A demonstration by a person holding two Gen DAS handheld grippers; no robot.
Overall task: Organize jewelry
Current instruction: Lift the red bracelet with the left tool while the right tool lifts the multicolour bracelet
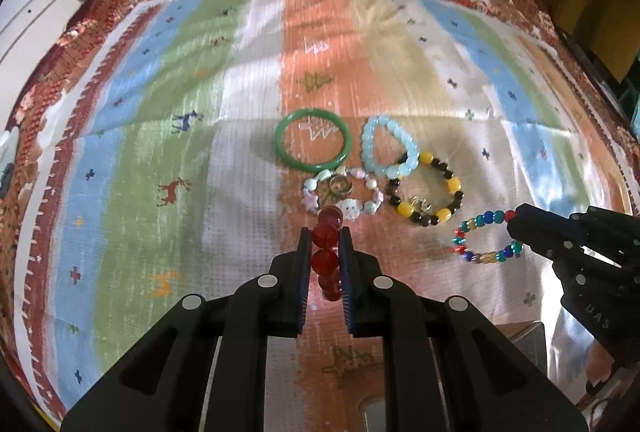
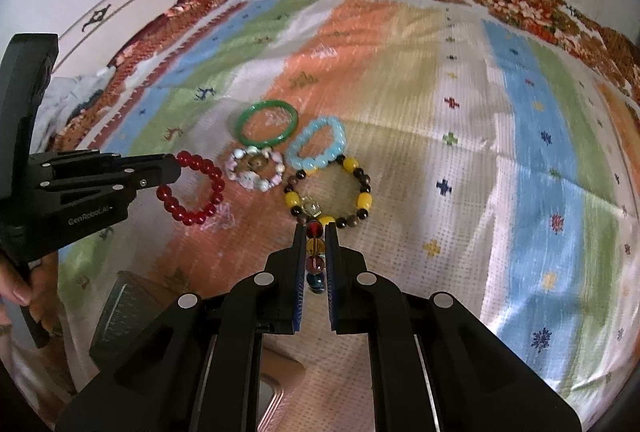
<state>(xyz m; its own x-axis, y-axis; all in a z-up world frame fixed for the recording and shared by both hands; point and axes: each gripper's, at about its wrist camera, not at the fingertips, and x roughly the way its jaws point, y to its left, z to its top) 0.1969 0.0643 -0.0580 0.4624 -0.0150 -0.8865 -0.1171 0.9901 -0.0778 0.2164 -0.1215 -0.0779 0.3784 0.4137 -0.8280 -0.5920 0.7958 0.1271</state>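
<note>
The left claw is closed narrowly on the red bracelet, pads against its beads. The right claw is likewise pinched on the multicolour bracelet. Both bracelets are at the near side of the striped cloth. Just beyond lie the pastel charm bracelet and the yellow-and-black bracelet, close together. Farther on, the green bangle lies beside the pale blue bracelet, which touches the yellow-and-black one.
</note>
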